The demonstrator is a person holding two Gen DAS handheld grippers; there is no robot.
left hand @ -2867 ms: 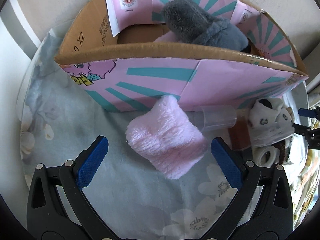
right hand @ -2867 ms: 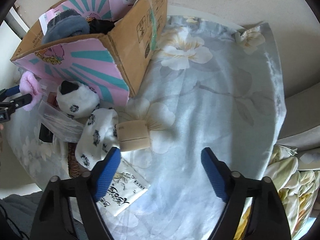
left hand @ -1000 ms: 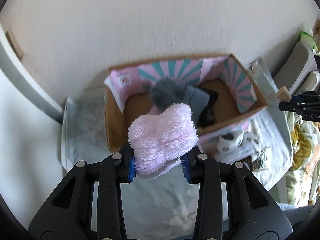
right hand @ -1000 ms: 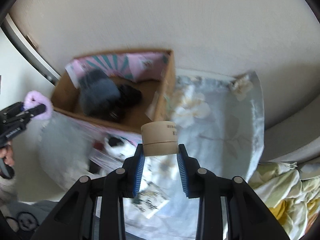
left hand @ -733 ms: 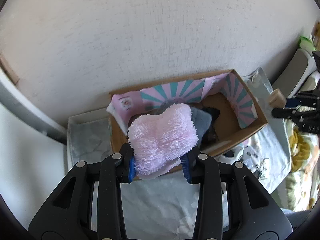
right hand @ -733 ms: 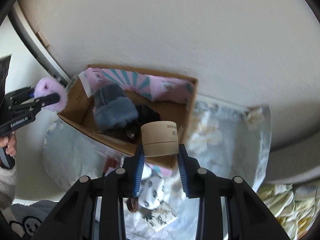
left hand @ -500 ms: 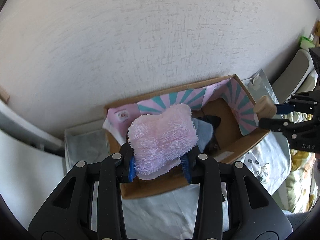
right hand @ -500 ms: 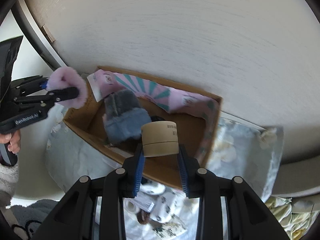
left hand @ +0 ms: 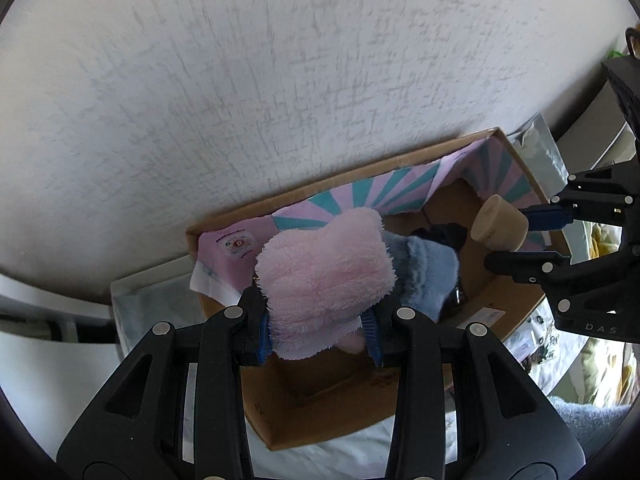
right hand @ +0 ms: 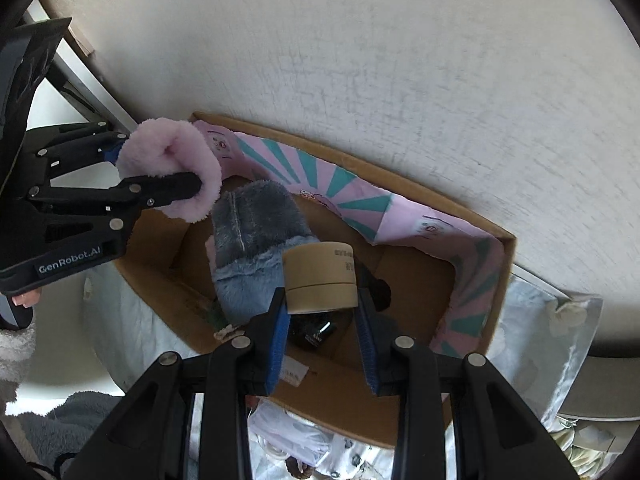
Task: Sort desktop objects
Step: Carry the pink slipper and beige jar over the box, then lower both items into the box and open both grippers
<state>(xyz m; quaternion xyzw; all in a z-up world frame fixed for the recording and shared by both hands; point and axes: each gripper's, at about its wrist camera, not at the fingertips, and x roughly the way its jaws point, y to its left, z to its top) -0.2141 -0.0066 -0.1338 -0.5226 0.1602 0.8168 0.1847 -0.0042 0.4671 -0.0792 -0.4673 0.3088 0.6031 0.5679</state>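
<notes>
While both tools hang above an open cardboard box [right hand: 476, 312] set against a pale wall, the sorting job looks to be about midway. The left gripper [left hand: 318, 330] is clamped on a fluffy pink cloth [left hand: 324, 276], held over the box's left end, and the right gripper [right hand: 322, 330] pinches a short tan cardboard tube [right hand: 320, 278] over the middle of the box. Neither item has been let go. Already lying inside are a grey-blue plush slipper [right hand: 254, 240] and a small dark object [right hand: 316, 332] too shadowed to identify. Outside the box, on the flower-print cloth [right hand: 532, 320] covering the table, a few spotted white items [right hand: 304, 440] are visible just past the near wall, so more trips appear to be needed after these two pieces are dropped in.
</notes>
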